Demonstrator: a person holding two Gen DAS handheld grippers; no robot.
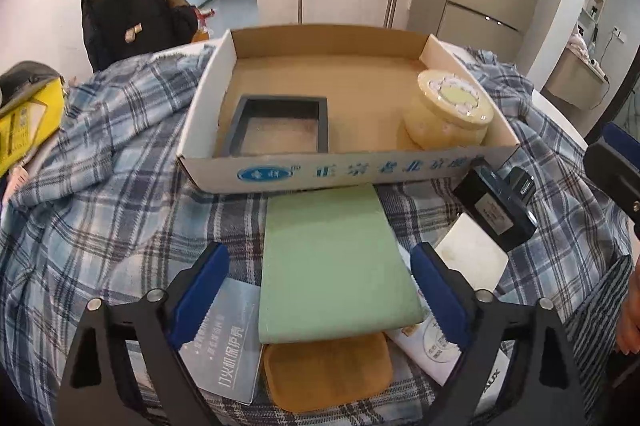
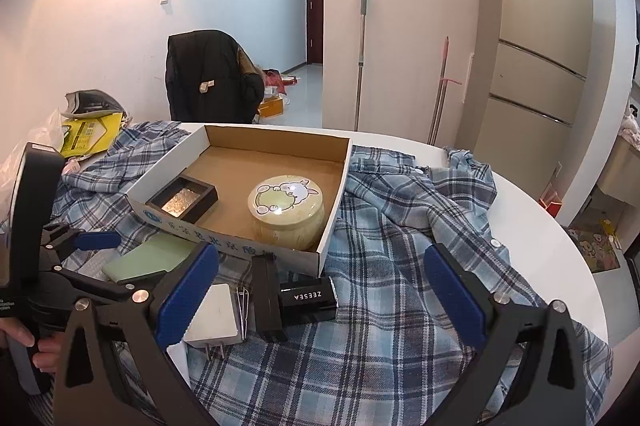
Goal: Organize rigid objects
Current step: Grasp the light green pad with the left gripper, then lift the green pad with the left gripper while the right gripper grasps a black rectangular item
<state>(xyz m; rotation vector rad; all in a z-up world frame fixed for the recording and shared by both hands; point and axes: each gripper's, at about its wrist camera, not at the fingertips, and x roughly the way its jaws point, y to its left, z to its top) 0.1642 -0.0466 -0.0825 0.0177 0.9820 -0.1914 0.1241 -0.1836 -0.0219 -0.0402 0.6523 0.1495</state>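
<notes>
An open cardboard box (image 1: 256,173) (image 2: 236,236) lies on the plaid cloth. In it are a black square tray (image 1: 276,124) (image 2: 182,201) and a round yellow tin (image 1: 448,106) (image 2: 286,208). My left gripper (image 1: 320,292) is open, its fingers either side of a green flat case (image 1: 332,258) (image 2: 148,258) in front of the box, not touching it. My right gripper (image 2: 320,290) is open and empty above a black ZEESEA box (image 2: 306,296) (image 1: 496,206) and a white plug adapter (image 2: 214,318) (image 1: 472,254).
A brown pad (image 1: 326,372), a grey card (image 1: 230,342) and a white tube (image 1: 428,344) lie under the left gripper. Tweezers (image 2: 242,306) lie beside the adapter. A yellow bag (image 1: 28,118) (image 2: 90,134) sits at the table's left. A chair with a black jacket (image 2: 212,78) stands behind.
</notes>
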